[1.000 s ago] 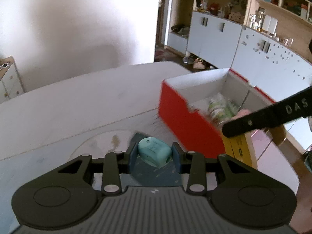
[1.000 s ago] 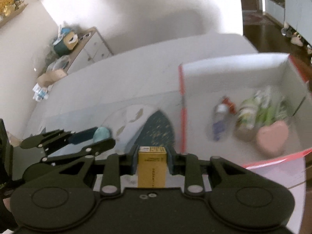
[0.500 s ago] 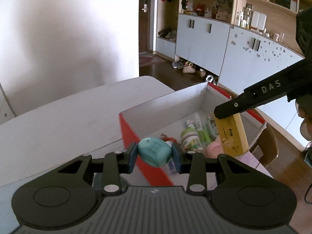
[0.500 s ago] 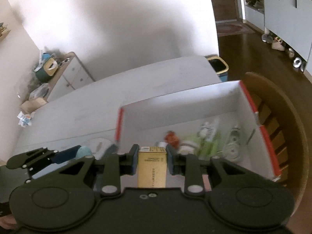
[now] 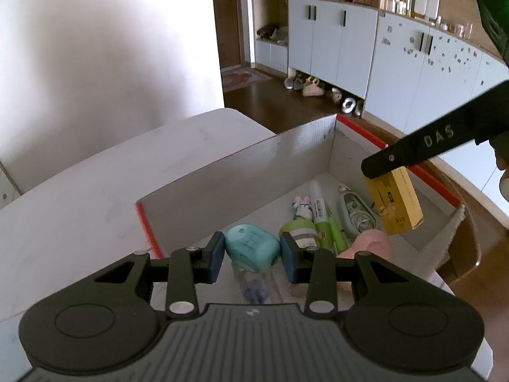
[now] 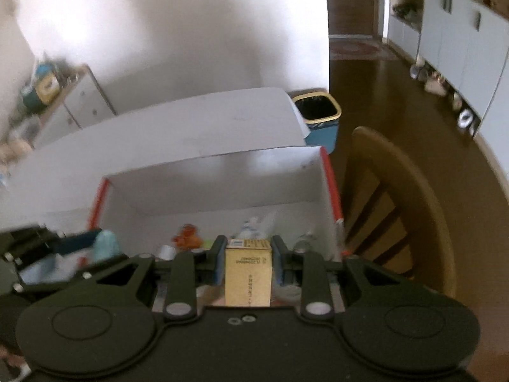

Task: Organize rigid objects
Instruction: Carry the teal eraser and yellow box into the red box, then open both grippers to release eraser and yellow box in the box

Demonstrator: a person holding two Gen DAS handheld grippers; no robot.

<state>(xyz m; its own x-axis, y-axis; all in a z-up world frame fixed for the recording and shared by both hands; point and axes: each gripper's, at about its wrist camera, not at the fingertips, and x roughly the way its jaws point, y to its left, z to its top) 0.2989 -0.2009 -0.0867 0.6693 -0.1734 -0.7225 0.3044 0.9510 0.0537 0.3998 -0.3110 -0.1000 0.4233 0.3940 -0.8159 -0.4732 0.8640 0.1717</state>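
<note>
My left gripper (image 5: 253, 251) is shut on a rounded teal block (image 5: 253, 248), held above the near end of a red box with white inner walls (image 5: 254, 172). My right gripper (image 6: 248, 259) is shut on a small yellow carton (image 6: 248, 270), which hangs over the right part of the same red box (image 6: 222, 181). From the left wrist view the yellow carton (image 5: 394, 203) shows under the right gripper's black finger (image 5: 423, 149). In the box lie a green tube (image 5: 324, 219), a small bottle (image 5: 299, 234), a clear tape dispenser (image 5: 354, 215) and a pink piece (image 5: 370, 243).
The box stands on a white table (image 5: 95, 191) near its right edge. A wooden chair (image 6: 397, 197) stands just beyond that edge. A blue bin with a yellow rim (image 6: 318, 117) is on the floor past the table's far corner. White cabinets (image 5: 350, 47) line the far wall.
Both grippers have travelled from over the table to above the red box, each still holding its item. The yellow carton now hangs inside the box's outline.
</note>
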